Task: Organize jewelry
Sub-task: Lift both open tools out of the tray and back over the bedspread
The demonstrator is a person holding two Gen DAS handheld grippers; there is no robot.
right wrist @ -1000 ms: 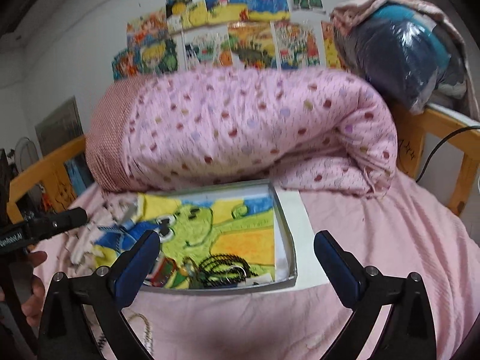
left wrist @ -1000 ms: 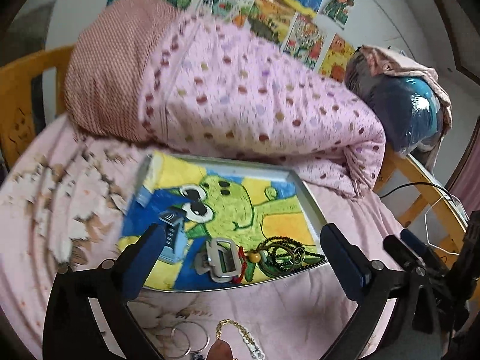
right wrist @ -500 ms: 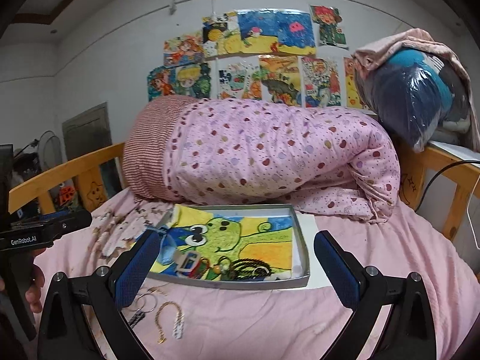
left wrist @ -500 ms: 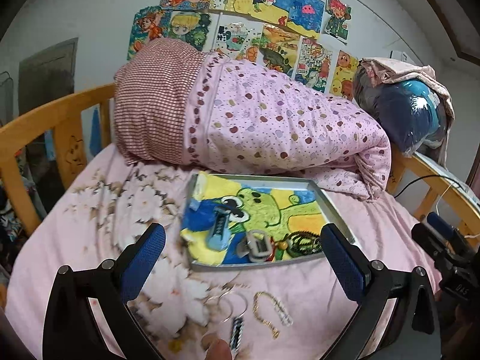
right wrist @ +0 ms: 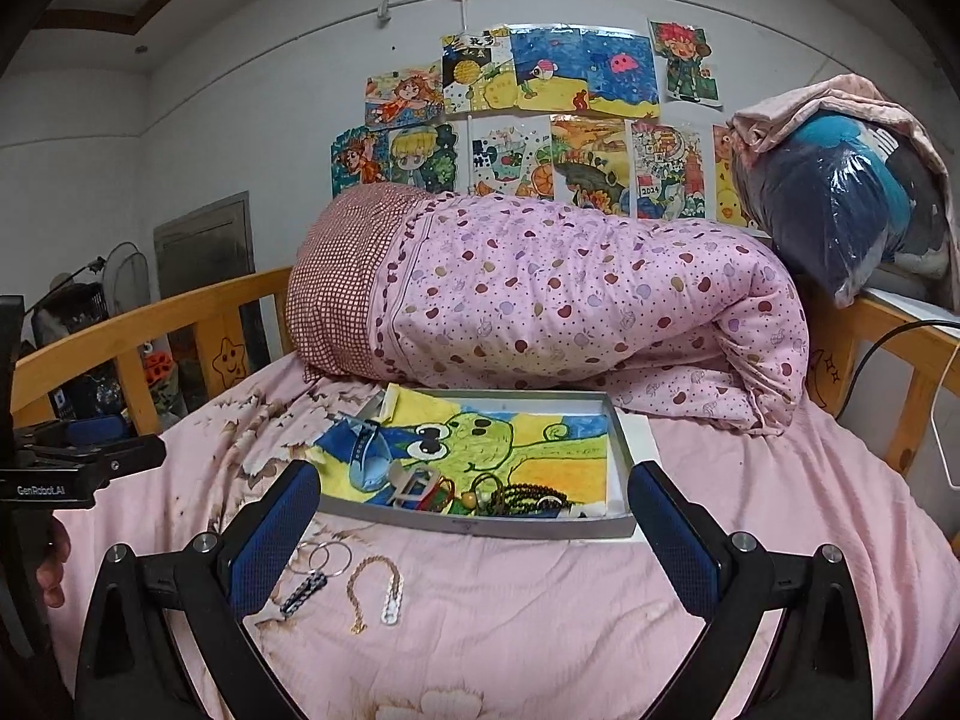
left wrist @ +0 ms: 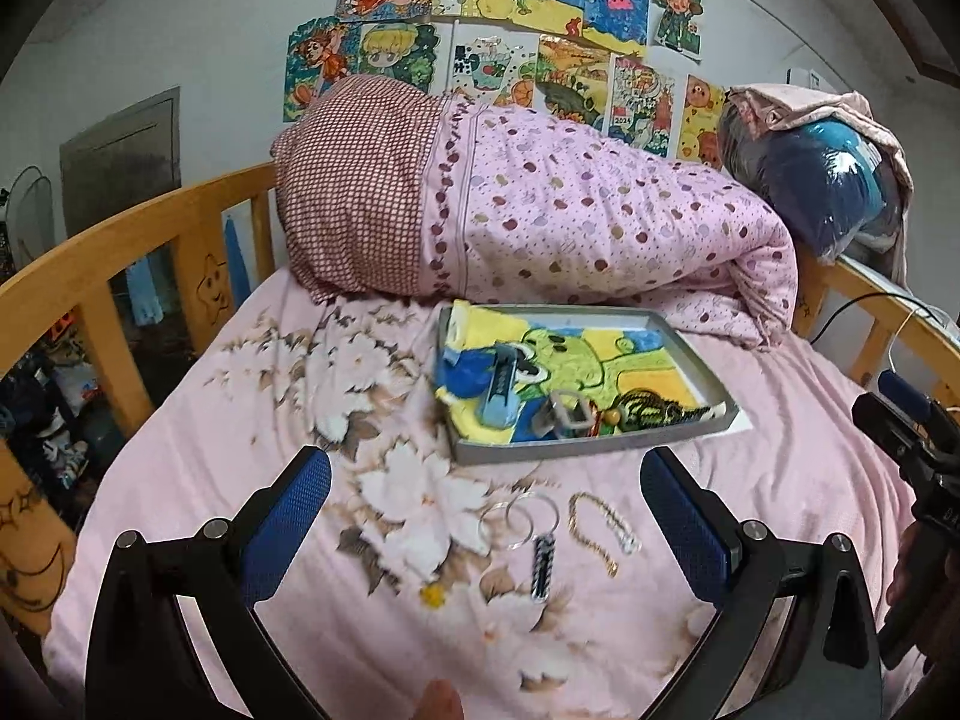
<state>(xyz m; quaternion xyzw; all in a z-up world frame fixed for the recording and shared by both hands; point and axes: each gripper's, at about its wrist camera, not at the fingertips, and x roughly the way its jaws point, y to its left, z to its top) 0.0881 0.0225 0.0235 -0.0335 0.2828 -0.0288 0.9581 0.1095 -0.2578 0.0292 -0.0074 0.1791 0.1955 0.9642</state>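
Note:
A grey tray (left wrist: 714,373) (right wrist: 480,525) lined with a frog picture lies on the pink bed. It holds a blue watch (left wrist: 501,391) (right wrist: 366,462), a silver watch (left wrist: 567,414) and dark beads (left wrist: 651,411) (right wrist: 528,498). In front of the tray, on the sheet, lie two silver rings (left wrist: 519,517) (right wrist: 321,558), a dark braided charm (left wrist: 542,561) (right wrist: 303,593) and a gold chain (left wrist: 594,531) (right wrist: 372,588). My left gripper (left wrist: 486,528) hangs open above these loose pieces. My right gripper (right wrist: 474,537) is open too, near the tray's front edge. Both hold nothing.
A rolled pink spotted quilt (left wrist: 540,222) (right wrist: 540,294) lies right behind the tray. Wooden bed rails (left wrist: 120,264) (right wrist: 144,324) run along both sides. A bagged blue bundle (right wrist: 840,198) rests at the back right. Each gripper's handle shows at the other view's edge.
Both grippers have drawn back and up from the tray, so the whole bed and the loose rings, charm and chain in front of the tray now show. Both stay open.

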